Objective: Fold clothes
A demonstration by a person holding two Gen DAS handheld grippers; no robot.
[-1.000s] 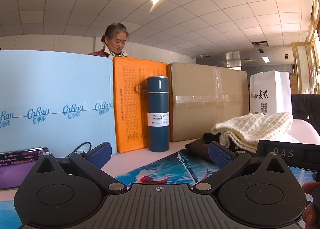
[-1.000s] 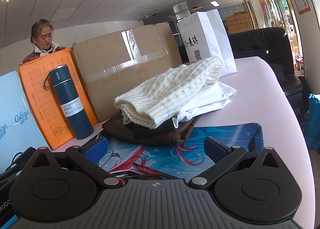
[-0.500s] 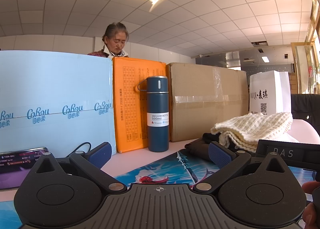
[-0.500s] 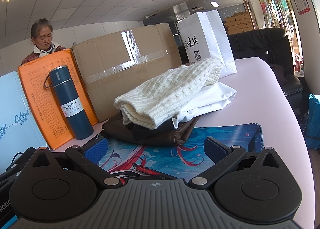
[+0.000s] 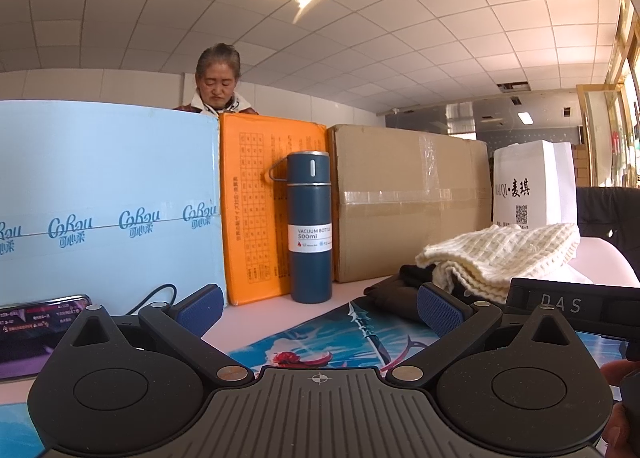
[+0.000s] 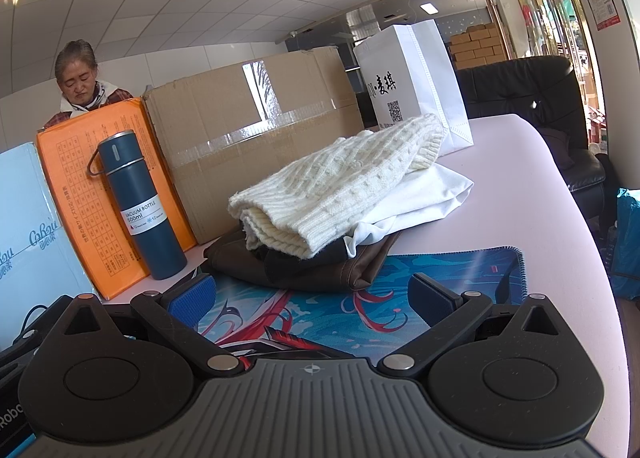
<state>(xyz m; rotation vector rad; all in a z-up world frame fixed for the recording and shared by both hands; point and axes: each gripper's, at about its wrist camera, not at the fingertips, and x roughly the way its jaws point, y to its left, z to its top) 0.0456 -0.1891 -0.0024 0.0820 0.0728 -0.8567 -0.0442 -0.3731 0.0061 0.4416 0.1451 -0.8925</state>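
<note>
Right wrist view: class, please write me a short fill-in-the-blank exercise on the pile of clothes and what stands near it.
1. The cream knit sweater lies at the ____ of the pile.
2. The blue vacuum bottle stands in front of the ____ box.
3. Both the left gripper and right gripper are ____.

Missing words: top; orange; open

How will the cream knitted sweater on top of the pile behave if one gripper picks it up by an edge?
The cream knitted sweater looks thick and loosely folded, so it would probably droop and unfold. It lies on a white garment, which might drag along. It seems soft, not fragile.
</note>
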